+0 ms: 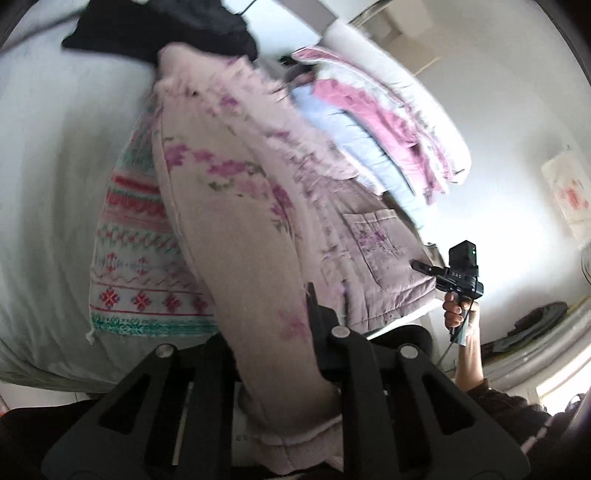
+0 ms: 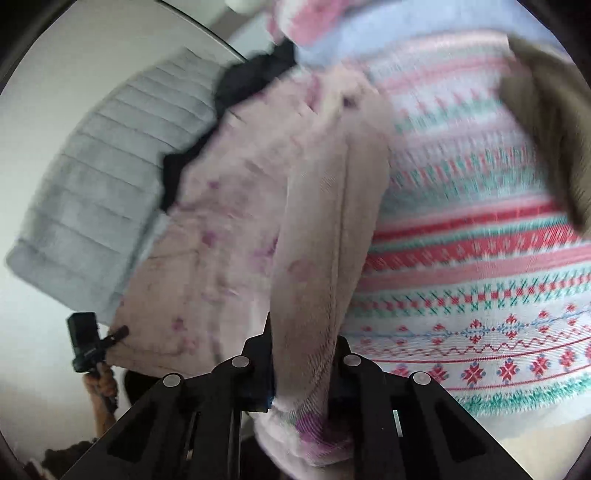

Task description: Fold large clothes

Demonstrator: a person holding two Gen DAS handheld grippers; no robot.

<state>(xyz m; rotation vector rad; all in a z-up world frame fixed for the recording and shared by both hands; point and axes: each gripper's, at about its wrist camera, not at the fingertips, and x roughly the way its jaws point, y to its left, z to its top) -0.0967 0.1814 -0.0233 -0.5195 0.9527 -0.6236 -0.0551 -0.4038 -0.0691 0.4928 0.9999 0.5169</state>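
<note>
A large pale pink quilted garment with purple flower print (image 1: 236, 206) lies stretched over the bed and fills both views; it also shows in the right wrist view (image 2: 236, 229). My left gripper (image 1: 280, 354) is shut on one sleeve end of it. My right gripper (image 2: 303, 376) is shut on another sleeve end, whose cuff hangs out below the fingers. In the left wrist view the other gripper (image 1: 436, 271) shows at the garment's hem corner near the pocket; in the right wrist view the other gripper (image 2: 118, 332) shows at the far hem corner.
A knitted blanket with red and green patterns (image 1: 136, 258) lies under the garment, seen large in the right wrist view (image 2: 480, 295). A black garment (image 1: 159, 29), a stack of folded pink and blue quilts (image 1: 388, 122), a grey ribbed cushion (image 2: 103, 192) and a brown cloth (image 2: 546, 129) lie around.
</note>
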